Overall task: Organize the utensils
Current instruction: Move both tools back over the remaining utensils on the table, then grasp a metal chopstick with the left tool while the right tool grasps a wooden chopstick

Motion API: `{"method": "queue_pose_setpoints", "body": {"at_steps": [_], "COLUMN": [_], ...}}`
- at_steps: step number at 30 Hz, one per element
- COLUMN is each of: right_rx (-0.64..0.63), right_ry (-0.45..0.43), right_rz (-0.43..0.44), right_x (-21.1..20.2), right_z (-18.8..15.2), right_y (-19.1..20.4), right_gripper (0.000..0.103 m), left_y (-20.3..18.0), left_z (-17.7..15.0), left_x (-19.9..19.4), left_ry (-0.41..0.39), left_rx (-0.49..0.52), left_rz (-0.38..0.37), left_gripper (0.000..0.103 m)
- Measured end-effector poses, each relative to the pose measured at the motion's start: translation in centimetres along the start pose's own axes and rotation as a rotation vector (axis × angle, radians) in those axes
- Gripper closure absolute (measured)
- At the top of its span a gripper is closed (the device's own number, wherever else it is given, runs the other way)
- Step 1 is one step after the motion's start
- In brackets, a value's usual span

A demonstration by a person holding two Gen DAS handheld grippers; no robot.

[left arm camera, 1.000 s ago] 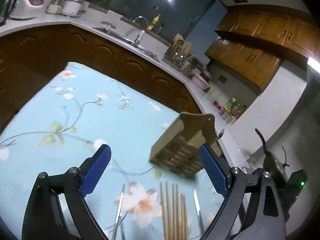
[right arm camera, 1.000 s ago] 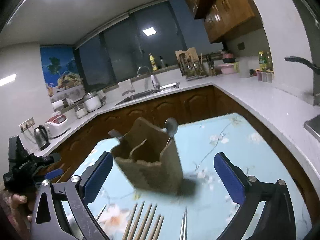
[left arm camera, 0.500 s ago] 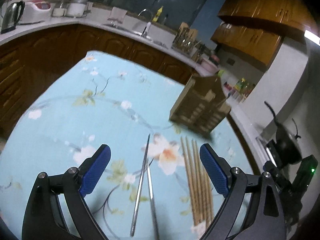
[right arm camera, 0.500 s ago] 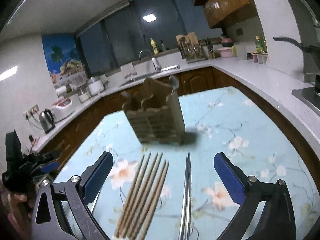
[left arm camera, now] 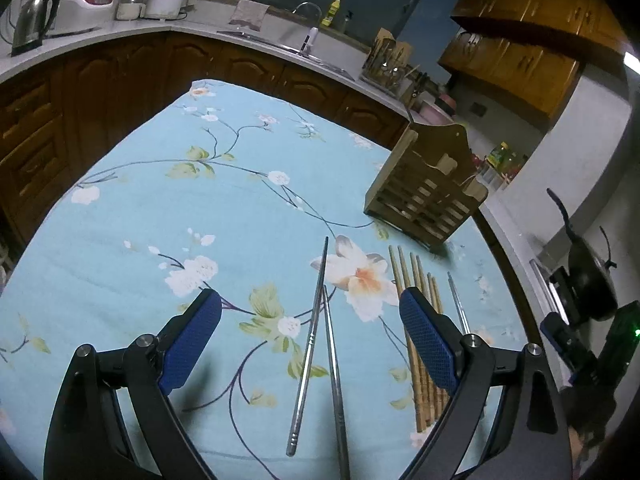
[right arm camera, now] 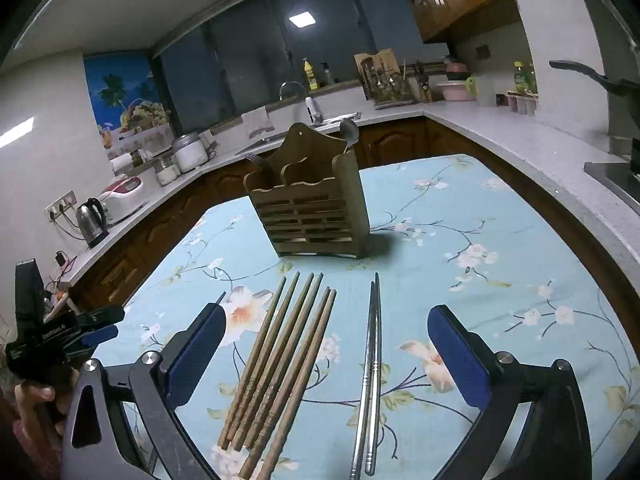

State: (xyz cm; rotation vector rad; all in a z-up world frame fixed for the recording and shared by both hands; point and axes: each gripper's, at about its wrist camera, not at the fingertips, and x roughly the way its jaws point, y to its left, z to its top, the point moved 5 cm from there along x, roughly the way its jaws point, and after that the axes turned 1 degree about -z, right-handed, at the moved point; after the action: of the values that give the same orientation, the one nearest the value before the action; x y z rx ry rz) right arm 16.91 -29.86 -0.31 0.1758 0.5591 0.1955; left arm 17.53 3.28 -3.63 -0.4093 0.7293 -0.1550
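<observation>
— Chopsticks lie loose on the tabletop (right arm camera: 500, 208); which step is this?

— The start of a pick, I think. At the left, the left hand-held gripper (left arm camera: 310, 322) is spread wide and empty above one steel chopstick pair (left arm camera: 320, 344). In the middle lie the wooden chopsticks (right arm camera: 280, 356), side by side. To their right is a second steel pair (right arm camera: 372, 364), between the released fingers of the right hand-held gripper (right arm camera: 326, 344), which grasps nothing.

— And the wooden holder (right arm camera: 310, 204)?

— It stands upright behind all of them, with a spoon (right arm camera: 349, 130) already inside.

— What does the next move need?

— Probably to go lower, close on one pair near its thick end, then lift it toward the holder.
</observation>
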Motion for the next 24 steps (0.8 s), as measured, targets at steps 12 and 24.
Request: {"method": "queue_pose_setpoints", "body": {"at_steps": [12,24], "right_rx": [0.014,0.018], "right_ry": [0.143,0.355], "right_rz": [0.027,-0.030], "right_x": [4.9,12.2], "right_z": [-0.4,-2.3], "right_y": [0.5,0.8], "right_gripper": [0.045,0.082], "left_y": [-1.4,-2.7], "left_z": [1.1,2.8], "left_x": [3.1,10.4], "left_ry": [0.082,0.240], "left_rx": [0.090,0.225], "left_rz": [0.026,0.054], "left_gripper": [0.014,0.055]}}
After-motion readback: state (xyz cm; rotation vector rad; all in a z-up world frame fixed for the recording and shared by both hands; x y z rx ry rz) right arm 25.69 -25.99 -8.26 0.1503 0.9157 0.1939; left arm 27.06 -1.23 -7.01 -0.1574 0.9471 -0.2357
